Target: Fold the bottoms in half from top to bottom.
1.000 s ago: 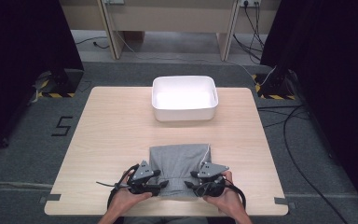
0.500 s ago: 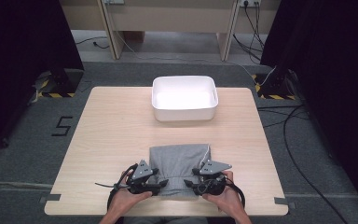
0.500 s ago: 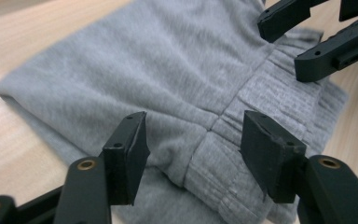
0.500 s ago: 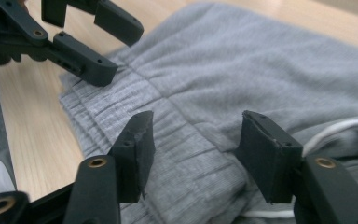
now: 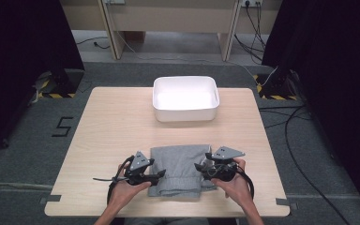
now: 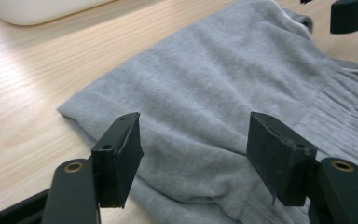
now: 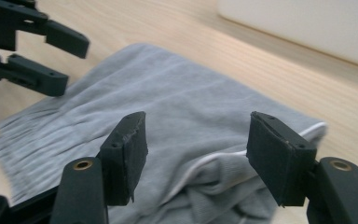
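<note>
A folded grey garment [image 5: 180, 168] lies flat near the front edge of the wooden table [image 5: 112, 126]. My left gripper [image 5: 158, 175] hovers at its left edge and my right gripper [image 5: 200, 167] at its right edge, both pointing inward. In the left gripper view the grey cloth [image 6: 205, 98] spreads below the left gripper [image 6: 198, 158], whose pads touch nothing. In the right gripper view the folded cloth [image 7: 177, 116] with a white trim lies below the right gripper [image 7: 198, 156], also untouched. Both pairs of jaws have just been opening and hold nothing.
An empty white bin [image 5: 186, 98] stands at the back middle of the table. Bare wood stretches between it and the garment and on both sides. Cables [image 5: 286, 126] run over the grey floor at the right, beyond the table.
Both grippers have let go of the garment, risen a little and drawn apart toward its side edges. Their jaws stand wider than before. The garment lies still.
</note>
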The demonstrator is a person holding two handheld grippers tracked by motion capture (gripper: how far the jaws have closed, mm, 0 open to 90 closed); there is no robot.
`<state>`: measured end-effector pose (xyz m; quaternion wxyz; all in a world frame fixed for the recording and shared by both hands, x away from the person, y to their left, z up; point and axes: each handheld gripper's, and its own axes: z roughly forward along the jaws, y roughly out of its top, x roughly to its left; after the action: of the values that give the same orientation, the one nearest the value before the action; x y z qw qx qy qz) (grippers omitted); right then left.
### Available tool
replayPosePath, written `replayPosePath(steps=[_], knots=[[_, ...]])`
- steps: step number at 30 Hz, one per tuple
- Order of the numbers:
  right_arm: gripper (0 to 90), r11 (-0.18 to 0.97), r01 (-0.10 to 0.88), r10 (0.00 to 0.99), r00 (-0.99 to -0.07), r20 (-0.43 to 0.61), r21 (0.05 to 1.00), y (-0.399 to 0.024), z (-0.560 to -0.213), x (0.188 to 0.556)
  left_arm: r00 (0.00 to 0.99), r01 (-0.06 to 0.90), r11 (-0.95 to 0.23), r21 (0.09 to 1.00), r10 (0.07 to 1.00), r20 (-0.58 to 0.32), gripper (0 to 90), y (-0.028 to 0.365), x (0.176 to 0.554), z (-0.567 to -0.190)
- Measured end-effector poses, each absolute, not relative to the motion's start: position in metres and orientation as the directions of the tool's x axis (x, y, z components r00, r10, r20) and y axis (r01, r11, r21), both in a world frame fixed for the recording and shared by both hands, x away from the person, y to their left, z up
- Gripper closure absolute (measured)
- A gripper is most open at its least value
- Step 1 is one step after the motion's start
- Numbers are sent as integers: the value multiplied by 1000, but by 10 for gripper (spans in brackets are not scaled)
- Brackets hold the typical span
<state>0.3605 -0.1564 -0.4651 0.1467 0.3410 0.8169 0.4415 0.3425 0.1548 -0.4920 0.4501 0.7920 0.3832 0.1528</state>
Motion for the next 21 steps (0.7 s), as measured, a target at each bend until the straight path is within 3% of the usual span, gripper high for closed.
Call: replayPosePath(steps=[21], knots=[[366, 368, 462, 729, -682, 58, 807, -170, -471, 375, 569, 500, -276, 821, 819, -71, 326, 175, 363, -495]])
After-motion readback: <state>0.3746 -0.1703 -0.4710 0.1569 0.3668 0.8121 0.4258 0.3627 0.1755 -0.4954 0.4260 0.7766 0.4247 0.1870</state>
